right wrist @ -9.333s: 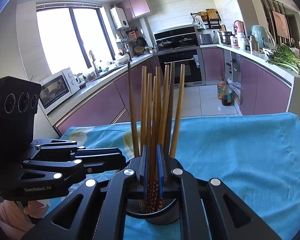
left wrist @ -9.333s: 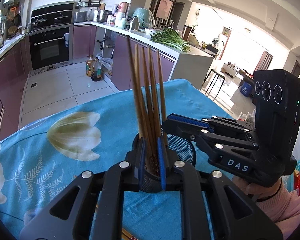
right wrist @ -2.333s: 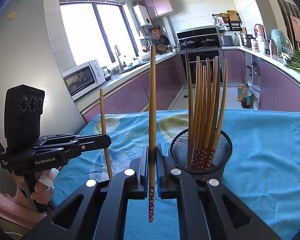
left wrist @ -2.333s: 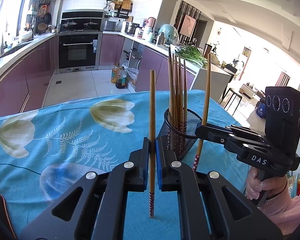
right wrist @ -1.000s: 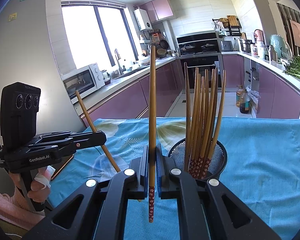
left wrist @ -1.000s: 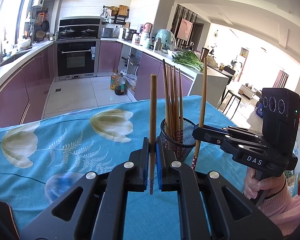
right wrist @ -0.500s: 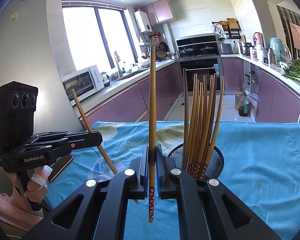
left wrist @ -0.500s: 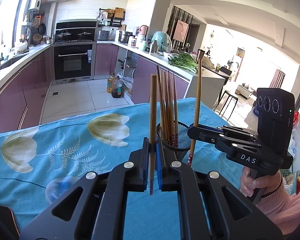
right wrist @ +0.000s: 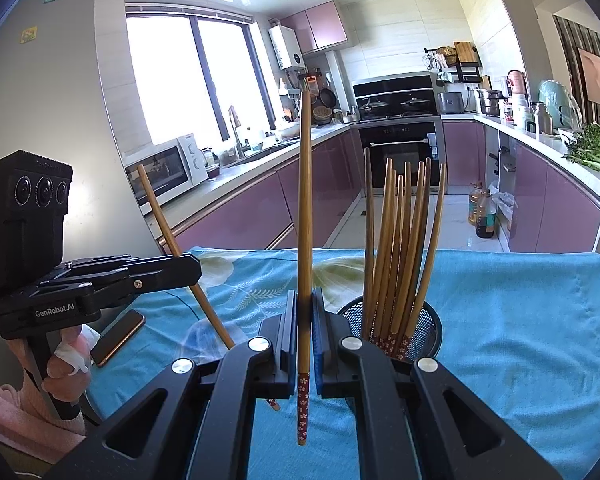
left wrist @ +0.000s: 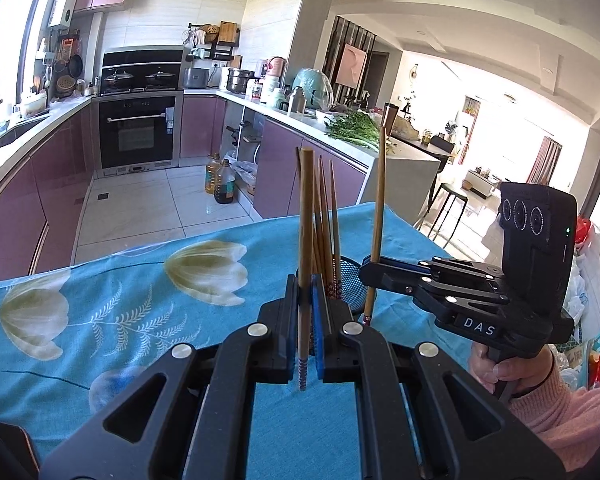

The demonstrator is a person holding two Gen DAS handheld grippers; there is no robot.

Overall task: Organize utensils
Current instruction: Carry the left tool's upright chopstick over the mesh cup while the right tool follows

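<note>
**Both grippers clamped on one chopstick each, mesh holder between them**

Writing: right gripper [left wrist: 370, 270] body reads "DAS"; left gripper [right wrist: 196, 268] body reads "GenRobot.AI". Sticker on the grey fridge [right wrist: 28, 36] top left is too small to read.

Containers: black mesh holder [right wrist: 430, 330] stands on the blue floral tablecloth [right wrist: 520, 320] w/ a bunch of wooden chopsticks [right wrist: 396, 248] upright in it, patterned red ends down; roughly eight, count unsure since they overlap. On the floor by the cabinets, two oil bottles [left wrist: 220, 178], one dark, one yellow.

Grippers: left jaws are pressed together on a single chopstick [left wrist: 305, 248], upright in its own cam, tilted in the right wrist view, patterned tip hanging clear below the pads. Right jaws are likewise closed on another chopstick [right wrist: 304, 220], near vertical, red flowered tip below the pads, above the cloth just beside the holder.

Hidden/cut off: the holder's lower part is blocked by gripper arms in both views. A phone [right wrist: 118, 336] lies on the cloth by the left hand [right wrist: 66, 364], partly covered. Right hand [left wrist: 504, 372] in a pink sleeve grips the handle, frame edge cuts the arm.
</note>
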